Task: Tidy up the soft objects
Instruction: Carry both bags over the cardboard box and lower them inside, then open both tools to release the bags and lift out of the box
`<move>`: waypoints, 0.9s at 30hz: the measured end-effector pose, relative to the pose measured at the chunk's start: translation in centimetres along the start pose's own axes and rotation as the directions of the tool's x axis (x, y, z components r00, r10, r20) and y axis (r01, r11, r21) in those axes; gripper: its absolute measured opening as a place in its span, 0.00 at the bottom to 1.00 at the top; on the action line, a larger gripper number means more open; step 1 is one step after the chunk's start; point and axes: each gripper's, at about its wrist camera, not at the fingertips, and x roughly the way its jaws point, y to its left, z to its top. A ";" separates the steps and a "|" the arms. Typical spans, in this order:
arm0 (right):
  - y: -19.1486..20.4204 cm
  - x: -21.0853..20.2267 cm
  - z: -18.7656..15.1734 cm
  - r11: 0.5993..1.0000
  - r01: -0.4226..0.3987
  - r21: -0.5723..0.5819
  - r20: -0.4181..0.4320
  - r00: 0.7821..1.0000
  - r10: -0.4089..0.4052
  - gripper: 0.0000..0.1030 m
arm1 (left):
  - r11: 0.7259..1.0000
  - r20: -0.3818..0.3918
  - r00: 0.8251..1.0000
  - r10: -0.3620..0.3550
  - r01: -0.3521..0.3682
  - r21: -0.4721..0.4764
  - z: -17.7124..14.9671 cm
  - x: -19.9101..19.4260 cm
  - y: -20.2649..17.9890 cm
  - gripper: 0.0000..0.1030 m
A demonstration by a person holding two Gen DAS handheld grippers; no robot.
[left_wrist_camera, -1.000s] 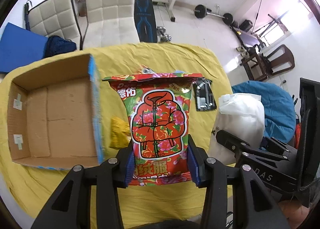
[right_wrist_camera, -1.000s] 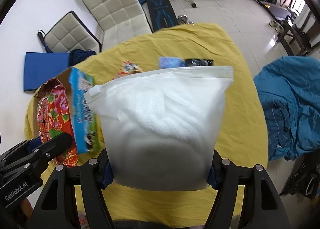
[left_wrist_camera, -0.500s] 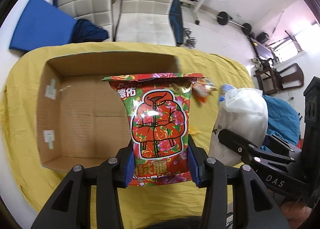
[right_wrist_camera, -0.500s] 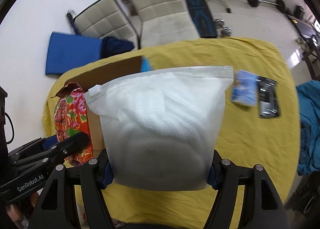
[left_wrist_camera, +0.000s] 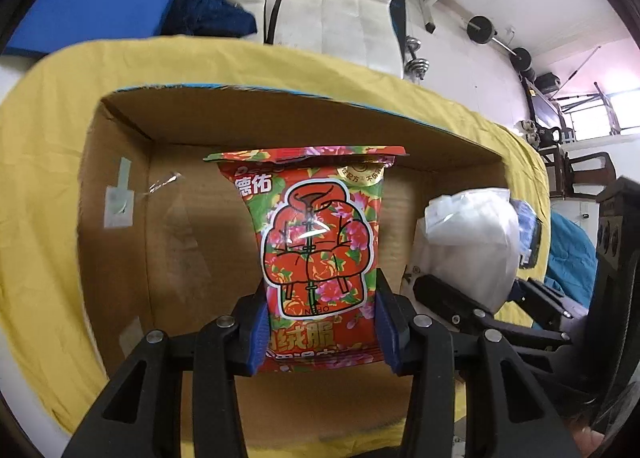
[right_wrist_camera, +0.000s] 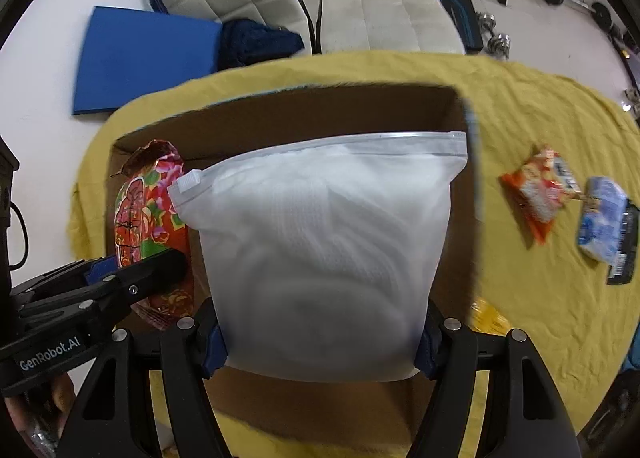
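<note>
Since 1 second ago, both of my loads have swung left from over the open yellow cloth to directly over the cardboard box.

Left wrist view: my left gripper (left_wrist_camera: 320, 332) has its fingers clamped on the lower sides of the red floral packet (left_wrist_camera: 316, 242), which stands upright above the cardboard box (left_wrist_camera: 120, 194). Before, the box sat off to the left; now its brown floor fills the view behind the packet. I judge the carry is done on this side and only lowering and letting go remain. At the right, the white zip bag (left_wrist_camera: 472, 242) hangs beside the packet, close but apart as far as I can tell.

Right wrist view: my right gripper (right_wrist_camera: 320, 350) has its fingers pressed against both sides of the white zip bag (right_wrist_camera: 324, 258), held upright with its seal on top, over the right half of the box (right_wrist_camera: 320, 110). The red floral packet (right_wrist_camera: 148, 226) hangs at the left in the other fingers. Both loads share 1 box, so I expect crowding if they drop together. Still on the tabletop's yellow cloth (right_wrist_camera: 540, 106), well right of the box, lie an orange snack packet (right_wrist_camera: 540, 194), a blue pack (right_wrist_camera: 602, 226) and a black sachet (right_wrist_camera: 626, 246) touching it; a yellow item (right_wrist_camera: 486, 320) peeks out just beside the box wall.
</note>
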 end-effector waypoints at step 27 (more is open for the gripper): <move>0.0 12.2 3.9 0.993 0.114 0.038 -0.086 0.990 -0.111 0.80 | 0.996 -0.156 0.987 -0.021 0.035 0.085 4.0 7.2 1.3 0.42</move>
